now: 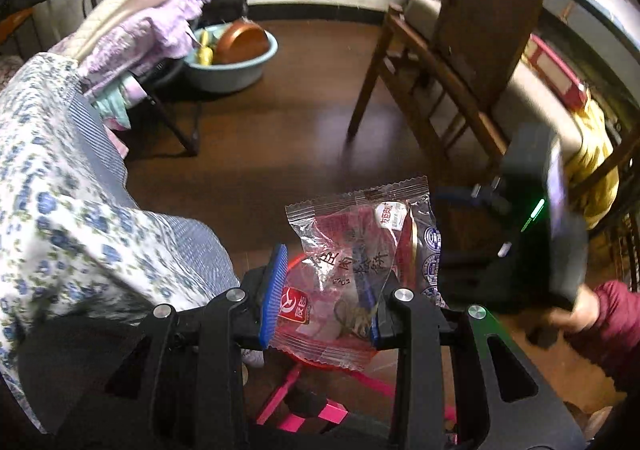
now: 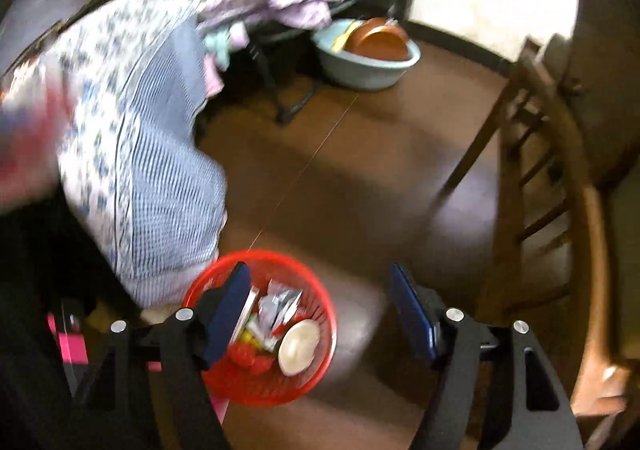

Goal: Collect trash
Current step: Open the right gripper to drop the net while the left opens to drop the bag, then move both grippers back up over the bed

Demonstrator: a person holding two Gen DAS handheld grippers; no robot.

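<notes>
Both left gripper (image 1: 322, 292) fingers clamp the wrapper (image 1: 352, 270); right gripper (image 2: 320, 314) fingers gape wide above the basket (image 2: 316, 290).

Each gripper is built from black linkage arms pivoted on round silver screws. The left gripper (image 1: 324, 290) is fitted with blue ribbed pads (image 1: 274, 294); one outer link is edged in green. The right gripper (image 2: 320, 314) carries smooth dark-blue pads (image 2: 228, 314). A black housing (image 1: 540, 218) with a lit green indicator is mounted behind it. A maroon sleeve (image 1: 616, 326) is worn.
</notes>
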